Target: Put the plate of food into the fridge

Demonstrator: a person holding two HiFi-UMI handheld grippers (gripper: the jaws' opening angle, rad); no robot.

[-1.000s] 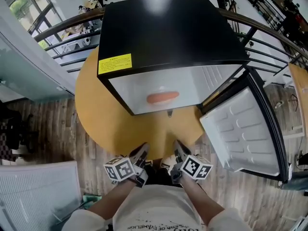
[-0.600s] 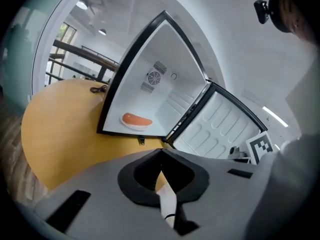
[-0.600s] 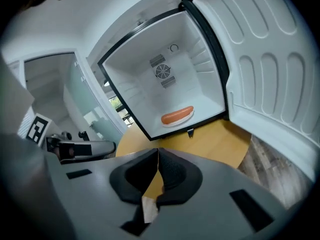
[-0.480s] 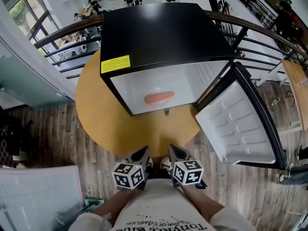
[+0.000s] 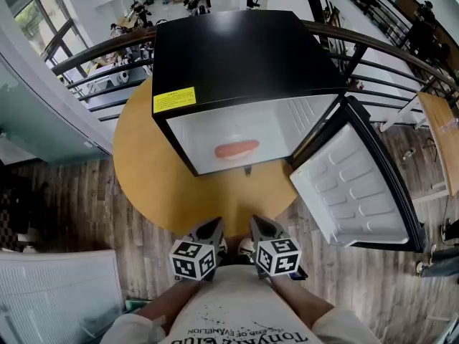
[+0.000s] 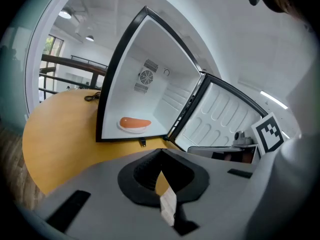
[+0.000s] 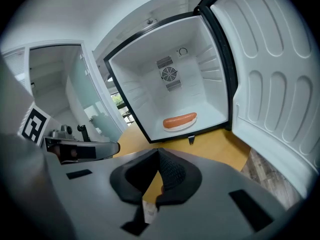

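Plate (image 7: 187,125) lies inside the fridge (image 5: 244,56), whose door (image 5: 351,192) stands wide. Left claw (image 5: 212,225) and right claw (image 5: 257,223), both closed and empty, hang short of the bench (image 5: 158,185). Best finish: press the door's free edge steadily shut.

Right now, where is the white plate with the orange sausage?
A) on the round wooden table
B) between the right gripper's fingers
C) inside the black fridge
C: the white plate with the orange sausage lies on the floor of the black fridge, its door open.
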